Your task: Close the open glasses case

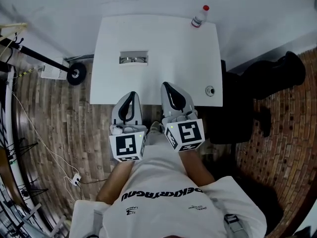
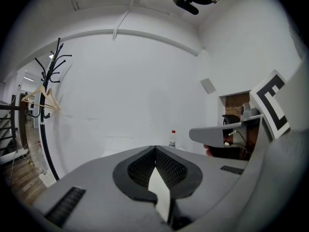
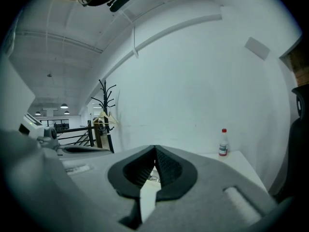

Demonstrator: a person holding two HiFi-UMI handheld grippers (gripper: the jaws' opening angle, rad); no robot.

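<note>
Plank floor (image 1: pixel 59 128) underfoot, brick-pattern surface off to the right. White bench (image 1: pixel 183 58) stands against a white wall, top mostly bare. Person in a white shirt (image 1: pixel 163 192) stands at its near edge. A black chair (image 1: pixel 267 83) is at the bench's right side, and a black coat stand (image 1: pixel 44 59) is left of the bench, its pole lying long across the head view; it reads upright with hangers in the left gripper view (image 2: pixel 48 105). Left tongs (image 1: pixel 131 94) and right tongs (image 1: pixel 166 86) are held side by side, tips just over the near edge of the bench and pointing toward the wall. Left tongs (image 2: pixel 155 149) are clenched, tips meeting, nothing in them. Right tongs (image 3: pixel 155 149) are likewise clenched and empty. The glasses case (image 1: pixel 133 58) lies open on the bench's left half, about midway back, something glinting inside; it is well apart from both tongs. A small clear bottle (image 1: pixel 199 17) with a red cap stands at the far right corner. A small round fitting (image 1: pixel 210 90) sits near the bench's right edge.
</note>
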